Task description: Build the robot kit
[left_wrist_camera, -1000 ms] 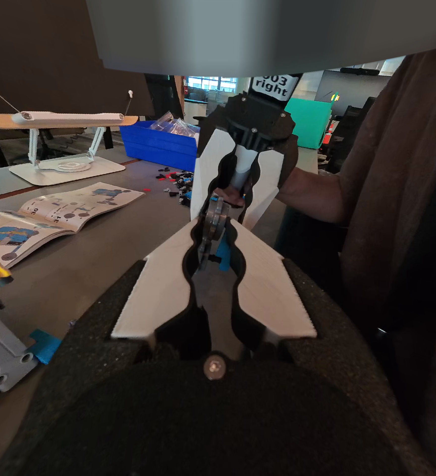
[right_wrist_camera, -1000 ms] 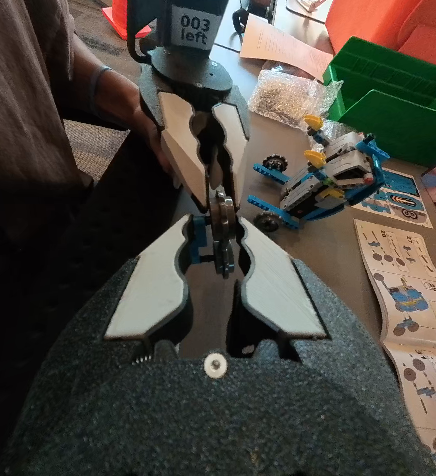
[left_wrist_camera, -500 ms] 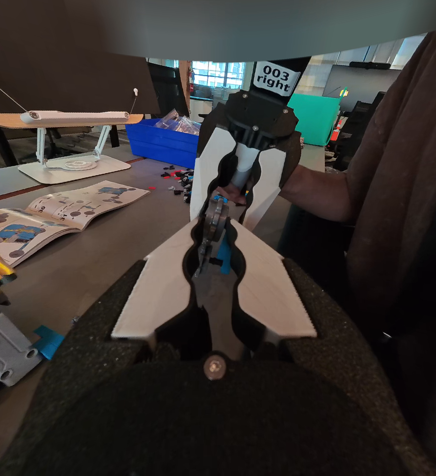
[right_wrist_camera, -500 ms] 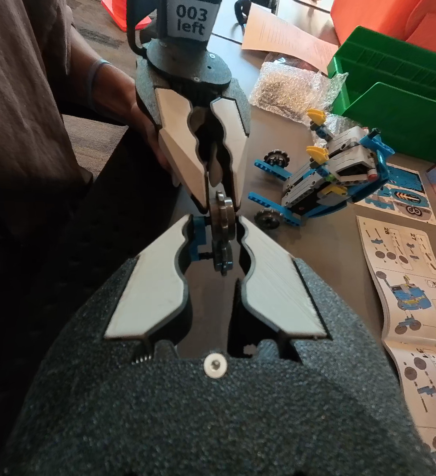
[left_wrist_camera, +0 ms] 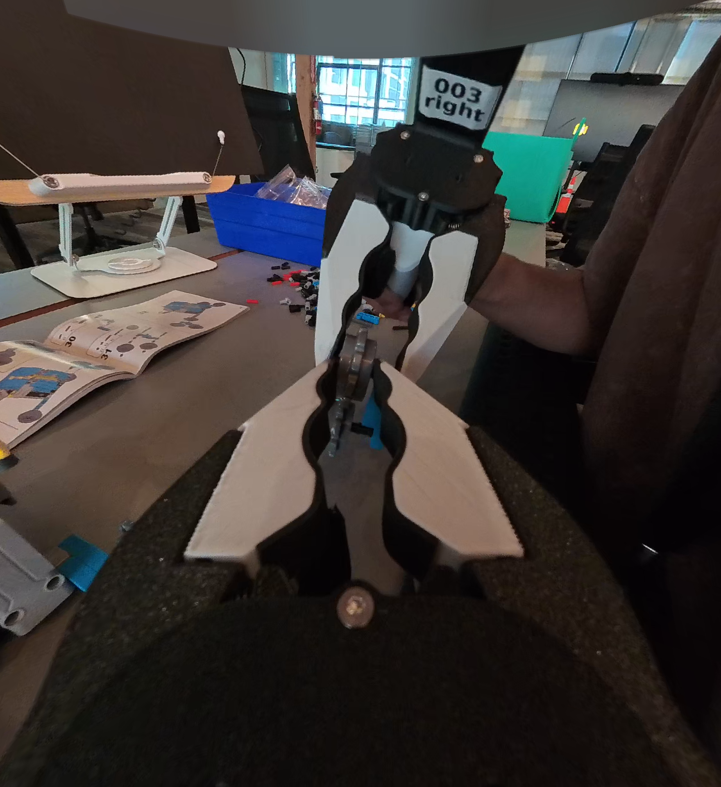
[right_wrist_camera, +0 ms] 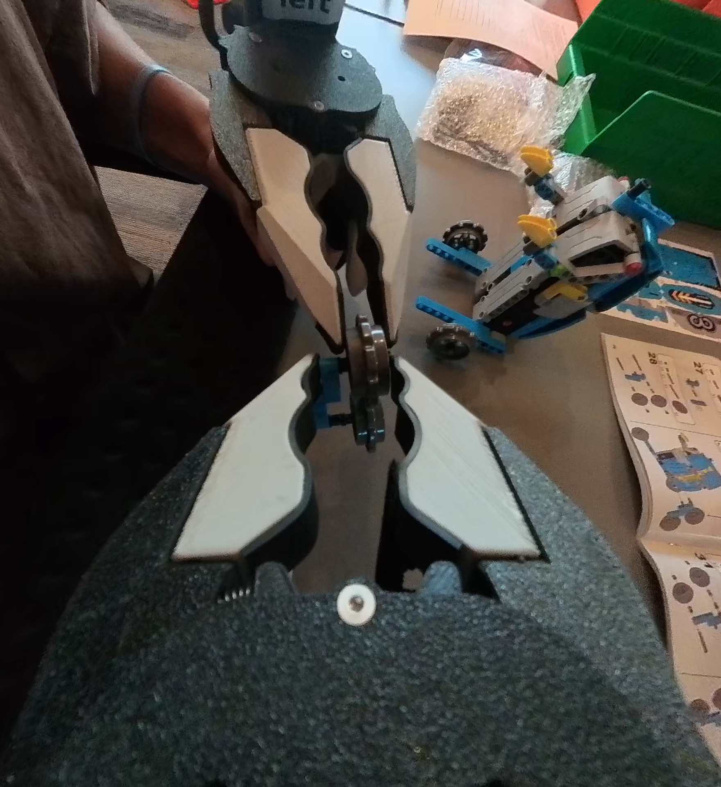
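Note:
A small assembly of grey gear wheels (left_wrist_camera: pixel 355 362) on a blue beam (left_wrist_camera: pixel 371 419) with black pins hangs in the air between both grippers. My left gripper (left_wrist_camera: pixel 353 368) is shut on the upper gear from below in its own view. The right gripper (left_wrist_camera: pixel 365 366) faces it tip to tip. In the right wrist view my right gripper (right_wrist_camera: pixel 355 360) is shut across the blue beam (right_wrist_camera: pixel 329 392) and the gears (right_wrist_camera: pixel 369 370). The left gripper (right_wrist_camera: pixel 363 343) comes down from above and pinches the top gear.
A blue, grey and yellow brick vehicle (right_wrist_camera: pixel 563 264) stands on the grey table (left_wrist_camera: pixel 180 426). An open instruction booklet (left_wrist_camera: pixel 116 340) lies beside it. A blue bin (left_wrist_camera: pixel 265 225), loose small parts (left_wrist_camera: pixel 299 281), a green bin (right_wrist_camera: pixel 669 149) and a bubble-wrap bag (right_wrist_camera: pixel 478 110) lie farther off. The person's torso (left_wrist_camera: pixel 669 298) is close. Only a small space, under 4 cm, lies between the two pairs of fingers.
Both grippers stay clamped on the gear assembly. The pair has shifted slightly, and the right wrist view is now a little blurred from the motion.

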{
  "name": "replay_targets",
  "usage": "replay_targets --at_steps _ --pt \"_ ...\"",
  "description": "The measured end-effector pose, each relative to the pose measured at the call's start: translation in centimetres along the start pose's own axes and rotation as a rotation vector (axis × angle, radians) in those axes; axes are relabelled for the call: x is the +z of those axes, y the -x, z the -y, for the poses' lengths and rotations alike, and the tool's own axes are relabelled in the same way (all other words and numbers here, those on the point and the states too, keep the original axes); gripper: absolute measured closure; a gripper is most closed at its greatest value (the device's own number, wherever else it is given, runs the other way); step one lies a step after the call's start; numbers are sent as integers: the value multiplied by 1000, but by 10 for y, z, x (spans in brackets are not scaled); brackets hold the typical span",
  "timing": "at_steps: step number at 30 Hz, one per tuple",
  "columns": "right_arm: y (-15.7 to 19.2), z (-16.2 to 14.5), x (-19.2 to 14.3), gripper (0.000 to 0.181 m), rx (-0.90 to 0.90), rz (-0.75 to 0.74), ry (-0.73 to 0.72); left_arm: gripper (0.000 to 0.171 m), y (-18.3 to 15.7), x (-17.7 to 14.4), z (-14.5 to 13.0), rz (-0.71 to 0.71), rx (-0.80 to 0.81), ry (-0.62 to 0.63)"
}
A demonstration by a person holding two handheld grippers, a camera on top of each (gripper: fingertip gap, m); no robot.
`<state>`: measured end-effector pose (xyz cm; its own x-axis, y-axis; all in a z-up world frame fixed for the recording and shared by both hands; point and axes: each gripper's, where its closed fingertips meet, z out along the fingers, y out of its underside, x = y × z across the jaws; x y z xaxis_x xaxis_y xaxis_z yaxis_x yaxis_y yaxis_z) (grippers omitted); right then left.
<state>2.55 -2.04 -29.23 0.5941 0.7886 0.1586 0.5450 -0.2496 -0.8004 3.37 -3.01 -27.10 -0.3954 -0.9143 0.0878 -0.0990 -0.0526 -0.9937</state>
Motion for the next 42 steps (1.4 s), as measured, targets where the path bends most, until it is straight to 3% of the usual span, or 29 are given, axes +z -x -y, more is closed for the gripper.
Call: replay_targets --at_steps 19,34,37,42 --pt "9 -13 4 149 -15 43 82 157 -7 4 -8 5 76 56" --pt "8 -14 9 151 -76 -8 101 157 -6 2 -12 19 105 81" --pt "8 -8 6 151 -36 14 59 156 -6 0 -7 -10 62 55" --pt "6 -7 6 149 -126 -37 53 142 -9 -4 -4 -98 -46 42"
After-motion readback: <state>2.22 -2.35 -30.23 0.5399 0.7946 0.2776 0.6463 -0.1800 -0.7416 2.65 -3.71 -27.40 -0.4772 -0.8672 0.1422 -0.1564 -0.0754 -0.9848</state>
